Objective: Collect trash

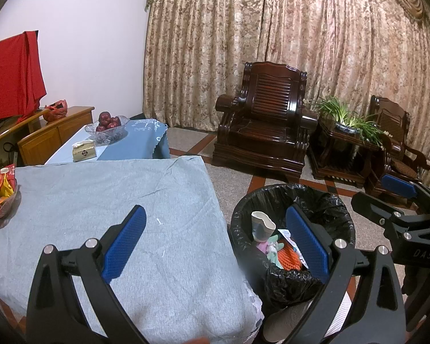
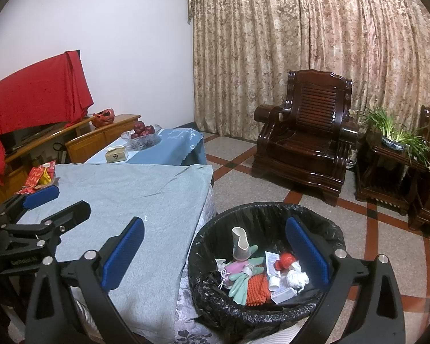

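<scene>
The trash (image 2: 252,275) lies heaped in the black-lined bin (image 2: 334,239) at lower centre of the right view, beside the worktop (image 2: 146,200), likely set close for short drops. Both the right gripper (image 2: 215,253) and the left gripper (image 1: 215,243) hang wide open, empty, the trash low between the jaws.

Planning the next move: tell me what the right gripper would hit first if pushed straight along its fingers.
Probably the trash bin: the right gripper is open, aimed about where its near rim meets the grey cloth's edge. Depth is unclear.
</scene>
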{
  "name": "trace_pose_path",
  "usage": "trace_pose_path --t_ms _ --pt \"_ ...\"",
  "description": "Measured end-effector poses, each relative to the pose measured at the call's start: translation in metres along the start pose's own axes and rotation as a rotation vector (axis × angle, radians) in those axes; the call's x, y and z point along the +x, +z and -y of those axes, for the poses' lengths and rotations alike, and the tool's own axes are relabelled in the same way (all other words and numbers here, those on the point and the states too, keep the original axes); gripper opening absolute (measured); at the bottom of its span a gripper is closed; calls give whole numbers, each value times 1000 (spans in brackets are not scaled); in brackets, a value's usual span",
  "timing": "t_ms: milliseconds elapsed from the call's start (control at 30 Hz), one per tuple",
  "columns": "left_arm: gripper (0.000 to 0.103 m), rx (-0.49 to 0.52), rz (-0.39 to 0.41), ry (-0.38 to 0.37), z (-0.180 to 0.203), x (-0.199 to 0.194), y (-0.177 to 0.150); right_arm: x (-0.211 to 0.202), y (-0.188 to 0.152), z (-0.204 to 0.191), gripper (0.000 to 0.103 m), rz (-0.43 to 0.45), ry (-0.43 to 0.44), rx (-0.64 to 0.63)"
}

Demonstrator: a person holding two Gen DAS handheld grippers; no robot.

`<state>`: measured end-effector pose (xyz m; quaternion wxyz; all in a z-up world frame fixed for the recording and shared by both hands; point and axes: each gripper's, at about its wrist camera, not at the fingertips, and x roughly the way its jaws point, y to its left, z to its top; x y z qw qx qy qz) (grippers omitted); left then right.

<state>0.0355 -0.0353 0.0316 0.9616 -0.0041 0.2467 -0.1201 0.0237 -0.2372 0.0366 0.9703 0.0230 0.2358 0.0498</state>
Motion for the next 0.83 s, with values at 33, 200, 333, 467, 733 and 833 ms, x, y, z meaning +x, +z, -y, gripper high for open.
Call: trace_pose_path --t_ms 33,200,333,467,733,833 --pt "95 0 0 0 0 0 0 1 0 -1 97 0 0 0" --pt "95 -1 -1 0 1 0 0 0 -1 -1 97 -3 -1 2" --pt "95 -1 -1 0 2 0 1 0 0 -1 97 -4 0 1" --pt "95 0 -1 1 2 -1 1 0 0 -1 97 -5 0 2" --pt "96 0 -9 2 0 0 -1 0 -3 -3 97 -9 0 3" --pt "96 0 -9 2 0 -1 -1 0 -4 -5 97 -12 3 4"
